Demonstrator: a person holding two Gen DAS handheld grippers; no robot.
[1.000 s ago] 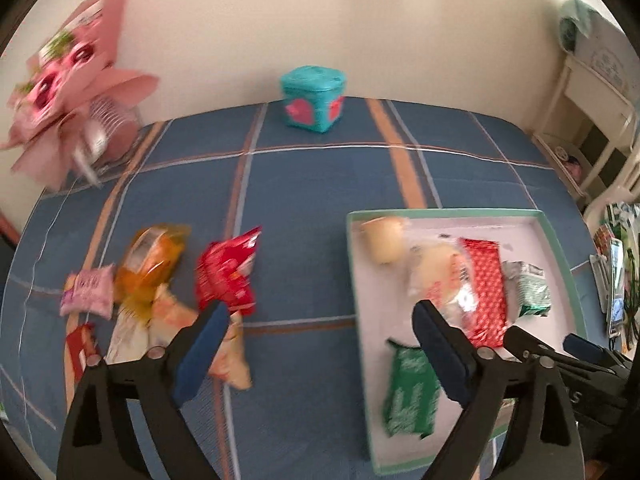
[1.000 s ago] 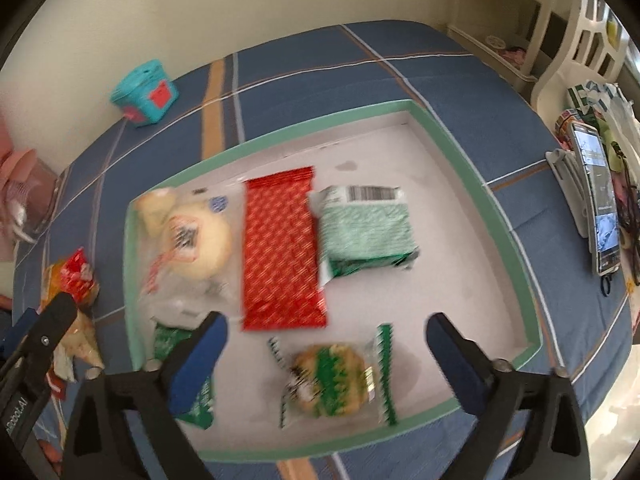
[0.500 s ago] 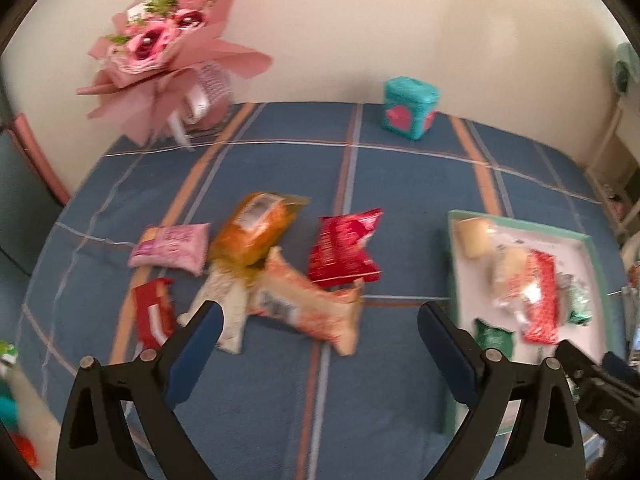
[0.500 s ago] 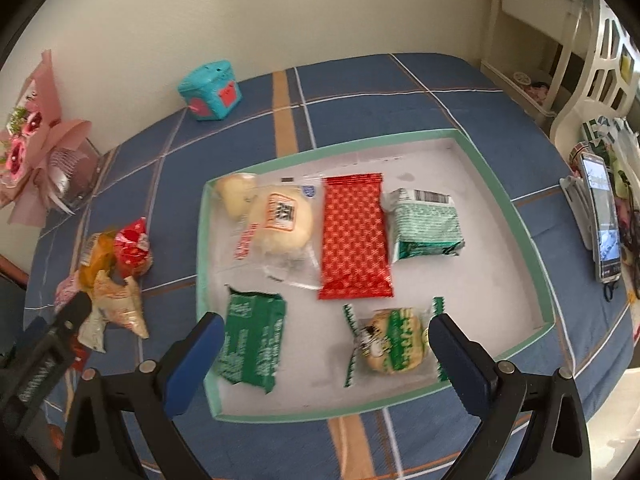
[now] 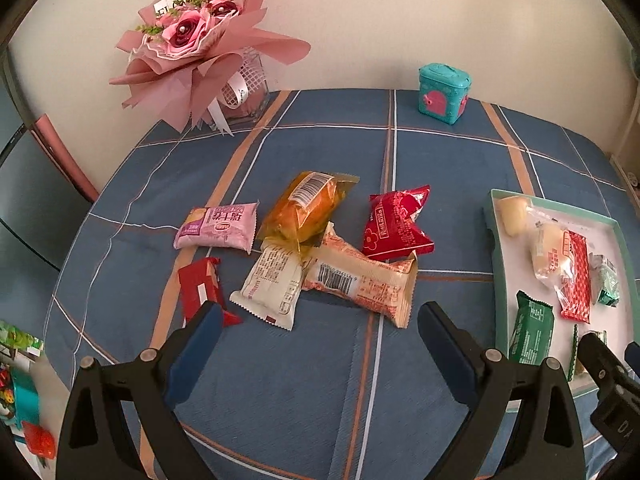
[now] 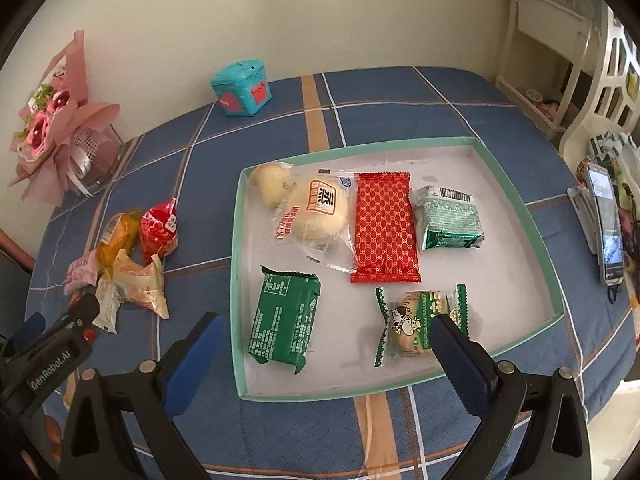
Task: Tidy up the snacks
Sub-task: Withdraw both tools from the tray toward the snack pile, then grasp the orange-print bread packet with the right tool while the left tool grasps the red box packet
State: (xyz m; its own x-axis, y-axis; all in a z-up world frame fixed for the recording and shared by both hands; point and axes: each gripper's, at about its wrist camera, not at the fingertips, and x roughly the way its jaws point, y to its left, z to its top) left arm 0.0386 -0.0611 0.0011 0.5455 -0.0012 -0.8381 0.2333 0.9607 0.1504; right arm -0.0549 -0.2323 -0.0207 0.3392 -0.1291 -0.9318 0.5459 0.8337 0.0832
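Because loose snacks (image 5: 320, 248) lay at 12 o'clock, I held the left gripper (image 5: 318, 344) wide and empty, and the right gripper (image 6: 326, 346) wide over the tray (image 6: 516, 184).

It looked like a home, likely a living or dining room: a table under a blue plaid tablecloth (image 5: 320, 144), a pink wrapped bouquet (image 5: 196, 36) against the cream wall, a teal trinket box (image 5: 442, 94), white painted furniture (image 6: 560, 60) (shelving, seemingly) beside it.
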